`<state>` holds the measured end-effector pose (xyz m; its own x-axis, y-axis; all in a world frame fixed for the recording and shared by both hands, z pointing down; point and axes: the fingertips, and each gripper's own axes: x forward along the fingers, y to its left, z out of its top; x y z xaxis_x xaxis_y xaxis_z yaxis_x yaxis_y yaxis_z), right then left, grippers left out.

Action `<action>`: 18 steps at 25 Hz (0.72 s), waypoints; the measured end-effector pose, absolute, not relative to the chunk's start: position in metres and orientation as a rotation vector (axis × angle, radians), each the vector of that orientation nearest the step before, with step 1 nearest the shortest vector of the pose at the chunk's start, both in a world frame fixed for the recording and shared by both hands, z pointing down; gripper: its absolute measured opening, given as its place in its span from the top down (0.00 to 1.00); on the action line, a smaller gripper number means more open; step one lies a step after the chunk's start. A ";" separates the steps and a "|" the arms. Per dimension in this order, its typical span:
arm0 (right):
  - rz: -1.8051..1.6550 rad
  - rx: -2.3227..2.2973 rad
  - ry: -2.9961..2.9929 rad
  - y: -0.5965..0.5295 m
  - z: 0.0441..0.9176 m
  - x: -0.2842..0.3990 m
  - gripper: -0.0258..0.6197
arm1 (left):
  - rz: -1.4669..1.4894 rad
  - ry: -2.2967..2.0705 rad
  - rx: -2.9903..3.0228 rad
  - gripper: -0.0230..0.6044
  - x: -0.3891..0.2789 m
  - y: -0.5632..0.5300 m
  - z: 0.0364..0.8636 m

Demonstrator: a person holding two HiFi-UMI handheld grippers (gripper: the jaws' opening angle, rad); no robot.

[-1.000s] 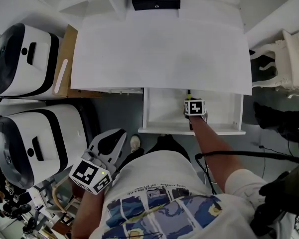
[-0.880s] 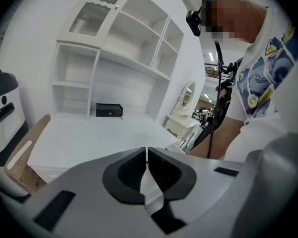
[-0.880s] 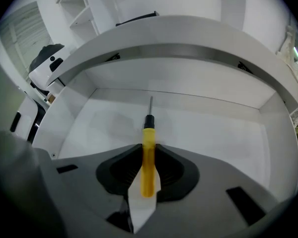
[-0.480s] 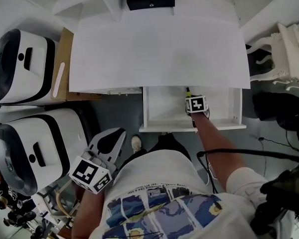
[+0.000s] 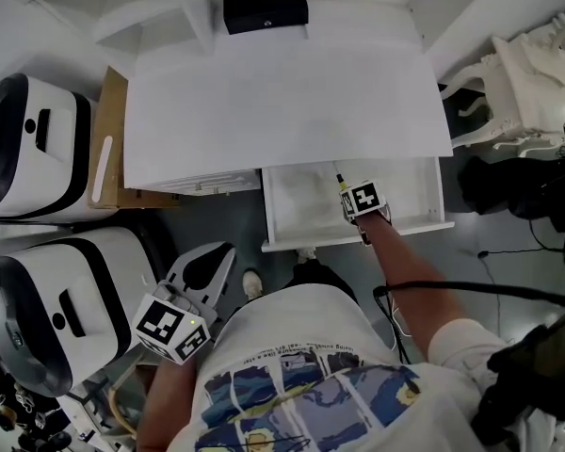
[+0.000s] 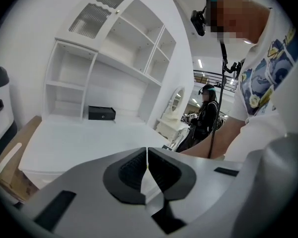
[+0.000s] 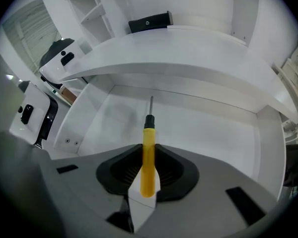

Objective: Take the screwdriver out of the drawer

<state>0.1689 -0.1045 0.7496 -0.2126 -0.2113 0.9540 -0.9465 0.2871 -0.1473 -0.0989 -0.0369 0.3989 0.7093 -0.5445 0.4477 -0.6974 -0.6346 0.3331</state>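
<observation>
Right hand-held gripper (image 7: 148, 155), just closed on the screwdriver (image 7: 148, 135), has lifted it within the drawer (image 7: 203, 128).

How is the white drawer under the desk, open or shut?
Open. The white wooden drawer sticks out from under the white desk top, and its inside floor shows from above.

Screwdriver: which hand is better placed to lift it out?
Right: the right gripper has just closed its jaws on the screwdriver over the open drawer; the left gripper is shut, empty, far off.
</observation>
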 end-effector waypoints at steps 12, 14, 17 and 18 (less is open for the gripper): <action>0.965 1.040 -1.657 -0.069 0.699 0.144 0.81 | 0.346 -0.899 2.486 0.94 -0.140 -0.017 0.387; 0.972 1.060 -1.666 -0.061 0.689 0.141 0.81 | 0.338 -0.890 2.498 0.94 -0.146 -0.011 0.386; 0.990 1.101 -1.695 -0.051 0.671 0.132 0.81 | 0.348 -0.867 2.518 0.94 -0.155 -0.003 0.387; 0.992 1.114 -1.708 -0.047 0.663 0.128 0.81 | 0.352 -0.860 2.521 0.94 -0.158 0.000 0.387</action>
